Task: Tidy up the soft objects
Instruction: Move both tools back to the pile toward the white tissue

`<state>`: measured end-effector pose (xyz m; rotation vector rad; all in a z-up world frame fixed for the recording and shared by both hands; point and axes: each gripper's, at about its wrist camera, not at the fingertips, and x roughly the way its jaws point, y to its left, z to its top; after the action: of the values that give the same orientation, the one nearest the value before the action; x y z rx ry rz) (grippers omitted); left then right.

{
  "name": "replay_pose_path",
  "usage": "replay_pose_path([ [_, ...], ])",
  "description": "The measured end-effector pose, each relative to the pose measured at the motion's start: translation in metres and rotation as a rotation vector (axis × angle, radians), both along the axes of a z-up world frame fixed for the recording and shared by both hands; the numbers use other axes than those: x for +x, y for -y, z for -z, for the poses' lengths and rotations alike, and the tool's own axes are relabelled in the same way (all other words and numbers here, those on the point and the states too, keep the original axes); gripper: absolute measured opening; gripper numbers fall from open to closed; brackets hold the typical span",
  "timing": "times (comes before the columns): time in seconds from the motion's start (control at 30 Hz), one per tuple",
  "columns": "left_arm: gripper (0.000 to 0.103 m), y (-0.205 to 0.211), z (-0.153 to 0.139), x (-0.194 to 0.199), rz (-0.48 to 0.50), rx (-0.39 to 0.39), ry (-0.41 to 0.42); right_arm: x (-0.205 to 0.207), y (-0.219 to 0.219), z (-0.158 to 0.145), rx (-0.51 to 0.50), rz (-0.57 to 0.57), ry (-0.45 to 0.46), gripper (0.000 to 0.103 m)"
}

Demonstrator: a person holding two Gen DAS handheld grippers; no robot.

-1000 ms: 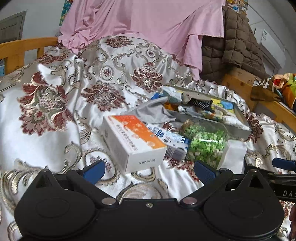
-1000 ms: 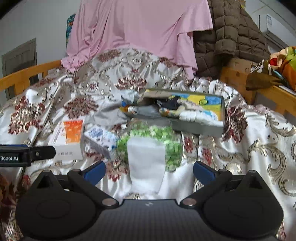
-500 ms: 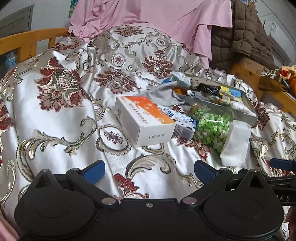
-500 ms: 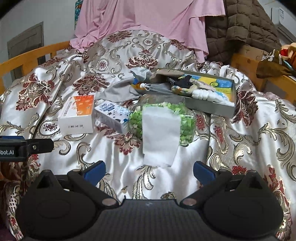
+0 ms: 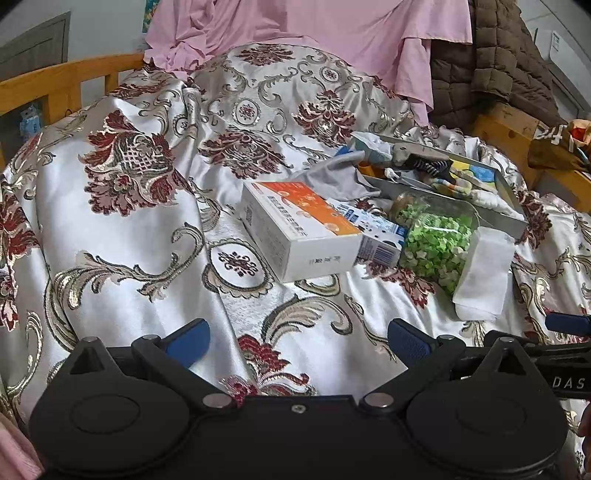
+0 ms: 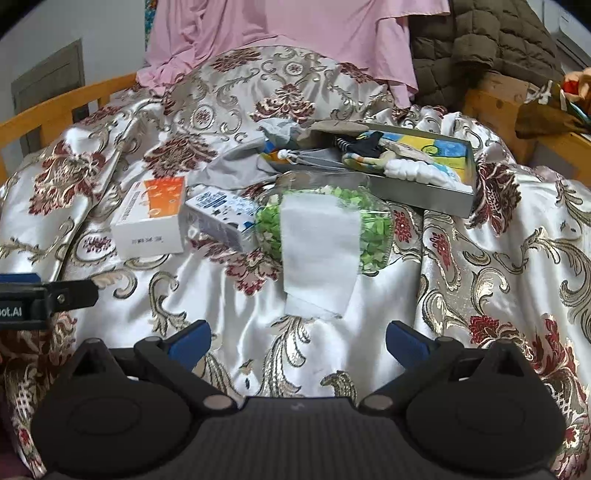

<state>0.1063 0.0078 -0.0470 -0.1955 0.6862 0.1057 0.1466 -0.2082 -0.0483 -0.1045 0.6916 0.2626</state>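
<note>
A white cloth (image 6: 319, 254) lies draped over a clear jar of green bits (image 6: 373, 229) on the satin bedspread. A grey metal tray (image 6: 424, 192) behind it holds socks and soft items. A grey cloth (image 6: 236, 173) lies left of the tray. My right gripper (image 6: 297, 341) is open and empty, just short of the white cloth. My left gripper (image 5: 297, 341) is open and empty, short of an orange-and-white box (image 5: 299, 229). The white cloth (image 5: 484, 273) and jar (image 5: 436, 243) also show in the left wrist view at right.
A blue-and-white box (image 6: 221, 216) lies between the orange box (image 6: 153, 218) and the jar. A wooden bed rail (image 5: 59, 86) runs at the left. A pink sheet (image 6: 280, 33) and brown quilted coat (image 6: 480, 40) hang behind. Bare bedspread (image 5: 122, 240) lies at left.
Both grippers have pulled back from the objects, which now sit farther away and higher in view. Both stay open and empty.
</note>
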Motion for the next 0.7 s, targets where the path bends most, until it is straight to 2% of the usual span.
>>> replay_pose_path([
  [0.13,0.102,-0.003,-0.003,0.003,-0.026,0.005,0.025,0.007,0.003,0.001,0.037,0.024,0.041,0.103],
  [0.33,0.102,-0.005,-0.001,0.011,-0.047,0.013,0.018,0.023,-0.004,0.006,0.054,0.036,0.087,0.103],
  [0.53,0.102,-0.008,0.001,0.016,-0.064,0.02,0.021,0.042,-0.012,0.015,0.043,0.066,0.056,0.103],
  [0.7,0.102,-0.008,0.001,0.019,-0.071,0.022,0.028,0.048,-0.02,0.016,0.024,0.076,0.075,0.102],
])
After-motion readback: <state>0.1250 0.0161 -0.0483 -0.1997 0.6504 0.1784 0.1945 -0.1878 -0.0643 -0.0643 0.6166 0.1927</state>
